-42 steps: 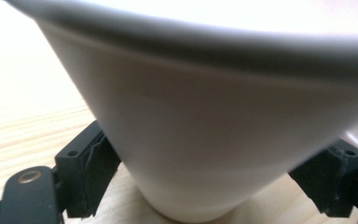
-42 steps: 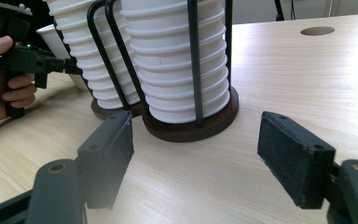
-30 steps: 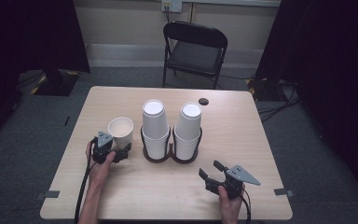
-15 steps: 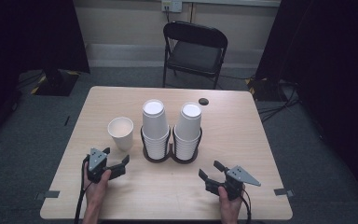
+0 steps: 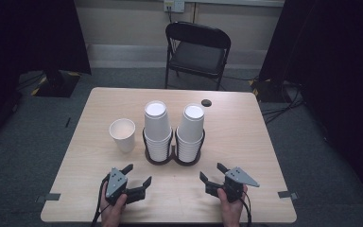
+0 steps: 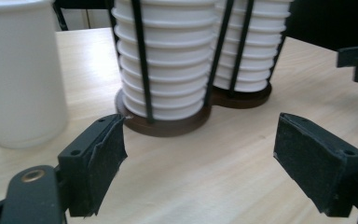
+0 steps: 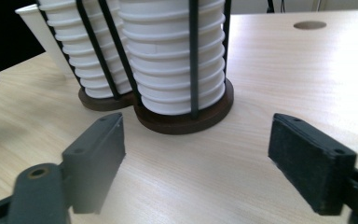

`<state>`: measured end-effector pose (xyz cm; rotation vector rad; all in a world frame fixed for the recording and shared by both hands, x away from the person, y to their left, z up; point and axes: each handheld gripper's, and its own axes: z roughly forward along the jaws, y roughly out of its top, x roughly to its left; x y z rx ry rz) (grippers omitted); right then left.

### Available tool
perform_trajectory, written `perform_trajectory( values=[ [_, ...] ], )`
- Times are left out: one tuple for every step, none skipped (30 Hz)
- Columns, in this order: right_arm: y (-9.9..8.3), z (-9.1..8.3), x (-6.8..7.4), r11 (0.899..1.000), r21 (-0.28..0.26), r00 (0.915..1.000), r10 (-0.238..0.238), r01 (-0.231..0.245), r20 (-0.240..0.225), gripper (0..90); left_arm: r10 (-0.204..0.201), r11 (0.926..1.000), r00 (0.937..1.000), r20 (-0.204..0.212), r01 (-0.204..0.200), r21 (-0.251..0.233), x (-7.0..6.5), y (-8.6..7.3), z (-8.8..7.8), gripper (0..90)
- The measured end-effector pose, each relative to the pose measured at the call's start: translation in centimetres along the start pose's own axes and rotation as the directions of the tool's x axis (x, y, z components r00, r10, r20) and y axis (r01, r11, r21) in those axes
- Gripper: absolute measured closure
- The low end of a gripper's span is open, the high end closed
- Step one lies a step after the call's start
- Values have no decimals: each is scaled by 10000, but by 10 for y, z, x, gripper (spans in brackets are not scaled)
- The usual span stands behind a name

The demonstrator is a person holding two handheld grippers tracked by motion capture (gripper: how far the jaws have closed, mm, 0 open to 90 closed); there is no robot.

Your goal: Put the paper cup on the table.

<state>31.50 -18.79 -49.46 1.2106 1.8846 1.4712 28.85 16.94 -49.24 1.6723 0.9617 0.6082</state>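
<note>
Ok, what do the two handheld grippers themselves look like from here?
Both the left gripper and the right gripper are dark grey, each with two black block-shaped jaws faced with flat pads and a grey three-cornered plate on top. A black cable trails from each.

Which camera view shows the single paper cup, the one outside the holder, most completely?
The high view: the single paper cup stands whole, upright, rim open, left of the holder. The left gripper view crops its wall at the frame's left edge; the right gripper view shows a sliver behind the stacks.
</note>
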Motion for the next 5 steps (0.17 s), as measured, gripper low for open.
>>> perform_trajectory(
  values=[
    [1, 2, -1, 9997, 224, 9999, 114, -117, 119, 156, -16, 9999, 10000, 53, 16, 113, -2, -2, 3, 164],
    [1, 3, 0, 9994, 314, 9997, 158, -164, 190, 155, 86, 9999, 9998, -157, -84, 137, -4, -1, 4, 173],
    [1, 3, 0, 9994, 314, 9997, 158, -164, 190, 155, 86, 9999, 9998, -157, -84, 137, -4, -1, 4, 177],
    [2, 5, 0, 9985, 536, 9994, 118, -136, 341, 151, 166, 9999, 9996, -208, -166, -7, -4, -1, 5, 176],
    [2, 5, 0, 9985, 536, 9994, 118, -136, 341, 151, 166, 9999, 9996, -208, -166, -7, -4, -1, 5, 176]
  ],
)
